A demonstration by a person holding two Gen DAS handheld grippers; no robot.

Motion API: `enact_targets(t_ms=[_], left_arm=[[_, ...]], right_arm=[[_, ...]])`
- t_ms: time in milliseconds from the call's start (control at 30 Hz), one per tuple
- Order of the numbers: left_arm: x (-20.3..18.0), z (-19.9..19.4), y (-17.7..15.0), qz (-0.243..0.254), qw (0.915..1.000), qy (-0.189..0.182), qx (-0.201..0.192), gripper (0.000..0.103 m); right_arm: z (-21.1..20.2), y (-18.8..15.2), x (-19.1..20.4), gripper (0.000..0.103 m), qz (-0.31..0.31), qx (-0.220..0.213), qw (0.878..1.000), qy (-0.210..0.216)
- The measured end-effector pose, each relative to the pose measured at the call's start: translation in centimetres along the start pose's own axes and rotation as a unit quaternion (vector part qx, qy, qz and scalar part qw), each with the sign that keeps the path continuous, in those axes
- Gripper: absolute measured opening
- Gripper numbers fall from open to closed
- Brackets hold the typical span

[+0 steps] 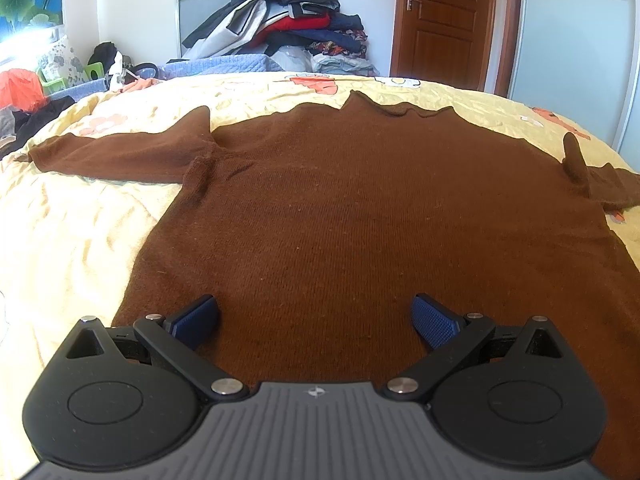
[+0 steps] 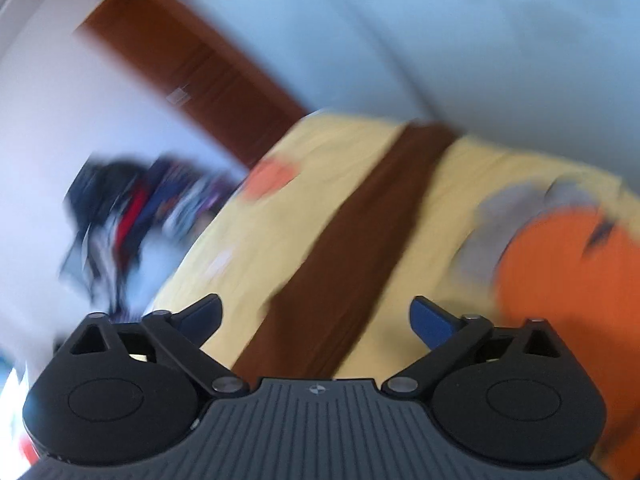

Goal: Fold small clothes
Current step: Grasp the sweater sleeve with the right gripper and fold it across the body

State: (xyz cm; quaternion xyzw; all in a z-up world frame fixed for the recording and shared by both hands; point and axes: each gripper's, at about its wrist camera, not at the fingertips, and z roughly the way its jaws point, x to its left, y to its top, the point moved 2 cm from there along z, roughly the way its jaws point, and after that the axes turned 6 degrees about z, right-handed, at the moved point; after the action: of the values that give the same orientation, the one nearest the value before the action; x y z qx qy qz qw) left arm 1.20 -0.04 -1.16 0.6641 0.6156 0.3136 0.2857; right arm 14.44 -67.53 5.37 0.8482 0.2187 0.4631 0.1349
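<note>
A brown knit sweater [image 1: 360, 208] lies flat on the yellow bedspread [image 1: 68, 232], collar at the far side and sleeves spread left and right. My left gripper [image 1: 316, 320] hovers over its near hem, open, with nothing between the blue pads. The right wrist view is blurred and tilted. In it one brown sleeve [image 2: 360, 232] runs across the bedspread [image 2: 280, 224] away from my right gripper [image 2: 316, 318]. That gripper is open above the sleeve's near end, and its blue fingers do not touch the cloth.
A heap of clothes [image 1: 288, 16] is piled behind the bed by the wall. A wooden door [image 1: 444, 20] stands at the back right. Orange cloth [image 1: 20, 88] and dark items lie off the bed's left side. An orange and grey garment [image 2: 560, 256] lies on the bed right of the sleeve.
</note>
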Motion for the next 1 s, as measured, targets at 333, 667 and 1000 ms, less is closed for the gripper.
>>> enact_targets(t_ms=[333,667,1000], left_arm=[[0.0,0.0,0.0,0.0,1.0,0.0,0.0,0.103],[0.2,0.2,0.1,-0.009,0.9999,-0.006,-0.003,0.103],[0.2,0.1,0.3,0.015,0.9998,-0.009,0.008,0.103]], right_arm=[[7.2,2.8,-1.6,0.009,-0.006,0.003,1.0,-0.005],[2.9,-5.6,11.0,0.011,-0.163,0.017,0.979,0.119],[-1.4,-31.0,22.6,0.083,-0.257,0.218,0.898,0.283]])
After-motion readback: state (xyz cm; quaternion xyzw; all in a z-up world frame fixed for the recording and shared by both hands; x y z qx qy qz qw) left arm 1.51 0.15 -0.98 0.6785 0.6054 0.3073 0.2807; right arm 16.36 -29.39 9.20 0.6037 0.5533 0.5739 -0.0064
